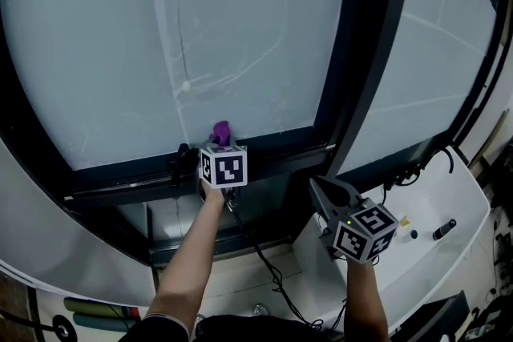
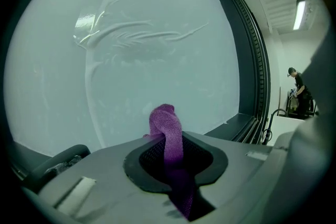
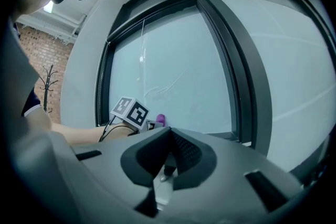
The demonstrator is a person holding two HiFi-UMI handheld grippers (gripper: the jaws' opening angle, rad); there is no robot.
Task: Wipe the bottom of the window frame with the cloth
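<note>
Left tool (image 2: 169, 150) clamped narrow on the purple cloth (image 2: 165, 119), cloth sticking up against the glass just above the black window frame (image 1: 128, 176) bottom rail. Right tool (image 3: 168, 155) jaws together, empty, near a white ledge (image 1: 461, 208).

The left gripper (image 1: 218, 146) is held forward on an outstretched bare forearm (image 1: 192, 252), its jaws clamped on a strip of purple cloth (image 2: 167, 128). The right gripper (image 1: 327, 195) is held lower and nearer the body, jaws pressed together with nothing between them.
</note>
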